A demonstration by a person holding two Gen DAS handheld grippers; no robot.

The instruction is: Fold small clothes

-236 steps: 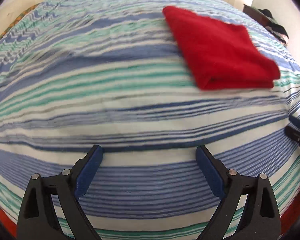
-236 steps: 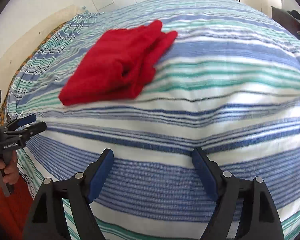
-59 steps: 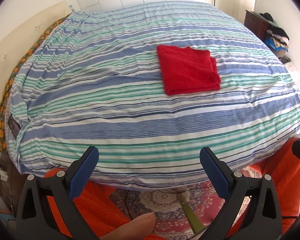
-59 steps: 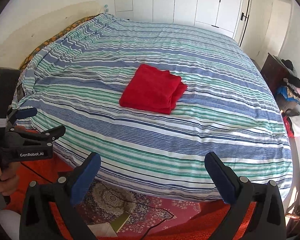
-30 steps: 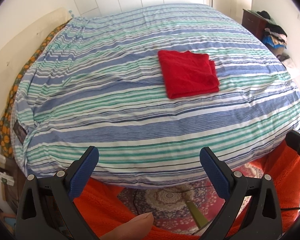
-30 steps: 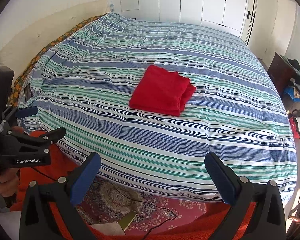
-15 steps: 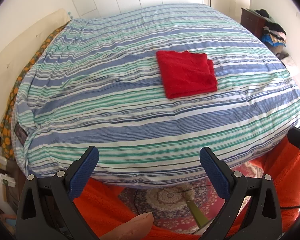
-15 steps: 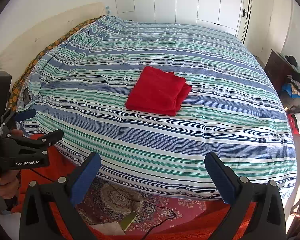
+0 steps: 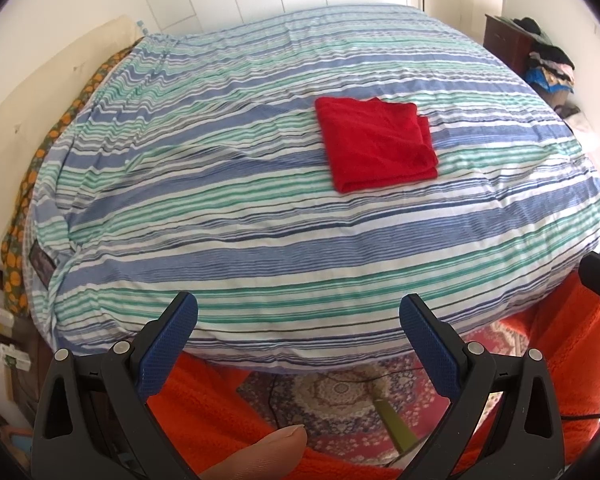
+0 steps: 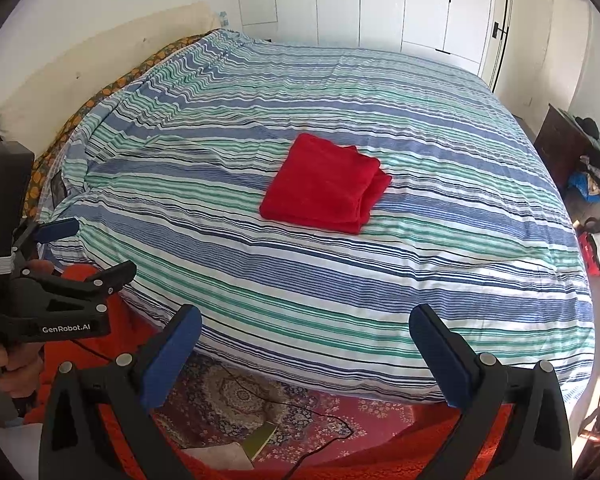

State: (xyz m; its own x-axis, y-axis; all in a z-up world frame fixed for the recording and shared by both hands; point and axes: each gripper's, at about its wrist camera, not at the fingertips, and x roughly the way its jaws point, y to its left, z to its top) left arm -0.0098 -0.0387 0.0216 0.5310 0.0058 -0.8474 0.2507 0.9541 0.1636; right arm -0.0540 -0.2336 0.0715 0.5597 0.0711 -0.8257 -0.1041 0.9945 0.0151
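Note:
A red garment (image 9: pixel 376 148) lies folded into a neat rectangle near the middle of the striped bed (image 9: pixel 228 200); the right wrist view shows the same red garment (image 10: pixel 324 184) with its layered edge to the right. My left gripper (image 9: pixel 298 314) is open and empty, held back off the foot of the bed, far from the garment. My right gripper (image 10: pixel 305 318) is also open and empty, equally far back. The left gripper (image 10: pixel 80 252) appears at the left of the right wrist view, held in a hand (image 10: pixel 16 368).
A patterned rug (image 10: pixel 240 400) and orange blanket (image 9: pixel 572 344) lie below the bed's foot. A dark side table with piled clothes (image 9: pixel 540 60) stands at the right. White wardrobe doors (image 10: pixel 380 8) line the far wall. A fingertip (image 9: pixel 260 456) shows at the bottom.
Over eight seconds both grippers drew back from close above the bedspread to beyond the bed's foot. In the last second the views barely shift; the garment stays put.

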